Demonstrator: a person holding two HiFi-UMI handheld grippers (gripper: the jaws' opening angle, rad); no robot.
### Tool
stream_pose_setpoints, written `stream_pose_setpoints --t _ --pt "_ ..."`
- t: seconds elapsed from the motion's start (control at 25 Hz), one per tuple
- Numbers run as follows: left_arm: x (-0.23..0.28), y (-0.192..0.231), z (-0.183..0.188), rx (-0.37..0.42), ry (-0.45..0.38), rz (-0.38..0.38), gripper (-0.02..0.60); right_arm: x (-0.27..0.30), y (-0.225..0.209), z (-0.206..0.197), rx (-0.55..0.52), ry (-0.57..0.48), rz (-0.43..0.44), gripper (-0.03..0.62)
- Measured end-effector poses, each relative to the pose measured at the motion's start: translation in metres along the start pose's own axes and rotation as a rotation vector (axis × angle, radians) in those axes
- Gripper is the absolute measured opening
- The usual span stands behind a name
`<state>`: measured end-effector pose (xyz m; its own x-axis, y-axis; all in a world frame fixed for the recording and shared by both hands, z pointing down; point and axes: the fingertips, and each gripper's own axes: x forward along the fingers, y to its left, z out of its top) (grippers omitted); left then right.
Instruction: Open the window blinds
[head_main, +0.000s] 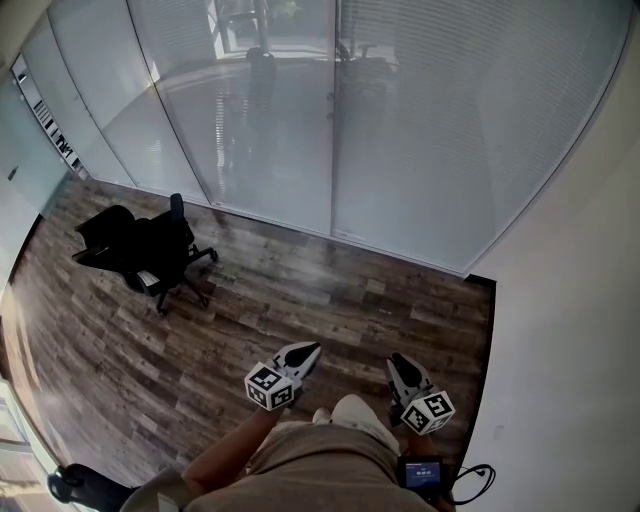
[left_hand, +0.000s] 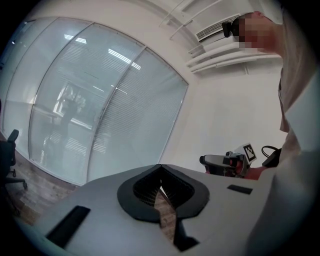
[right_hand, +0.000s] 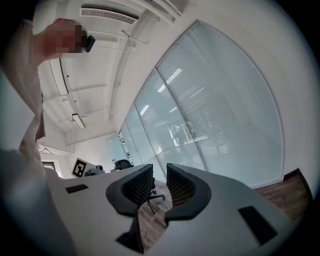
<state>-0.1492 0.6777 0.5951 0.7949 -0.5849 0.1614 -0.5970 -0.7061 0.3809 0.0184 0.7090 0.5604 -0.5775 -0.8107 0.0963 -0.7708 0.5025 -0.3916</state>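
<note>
Closed white blinds (head_main: 420, 120) hang behind tall glass panels across the far side of the room, and also show as the blinds (left_hand: 135, 115) and the blinds (right_hand: 225, 110) in the two gripper views. Both grippers are held low in front of the person, well short of the glass and pointing toward it. My left gripper (head_main: 312, 349) is shut, its jaws meeting at the tip with nothing between them (left_hand: 160, 172). My right gripper (head_main: 397, 360) stands open with a clear gap and nothing in it (right_hand: 160, 176). No cord or wand for the blinds can be made out.
A black office chair (head_main: 150, 250) stands on the wood floor (head_main: 330, 300) at the left. A white wall (head_main: 570, 330) closes the right side. A small black device with a cable (head_main: 425, 472) lies by the person's feet.
</note>
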Motion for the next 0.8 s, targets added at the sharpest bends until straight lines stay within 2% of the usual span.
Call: stream_pose_setpoints --t 0.32,0.48,0.6,0.8 --pt "0.064 0.037 0.020 -0.012 0.012 0.006 0.014 0.048 -0.061 0.027 0.004 0.004 0.003 0.075" --pt "0.100 0.072 0.039 -0.016 0.006 0.054 0.014 0.090 -0.100 0.045 -0.002 0.030 0.019 0.075" --pt "0.127 0.095 0.064 -0.024 -0.003 0.095 0.014 0.120 -0.124 0.077 -0.017 0.037 0.047 0.075" --pt "0.175 0.118 0.098 0.004 -0.022 0.124 0.014 0.157 -0.167 0.112 -0.028 0.033 0.088 0.075"
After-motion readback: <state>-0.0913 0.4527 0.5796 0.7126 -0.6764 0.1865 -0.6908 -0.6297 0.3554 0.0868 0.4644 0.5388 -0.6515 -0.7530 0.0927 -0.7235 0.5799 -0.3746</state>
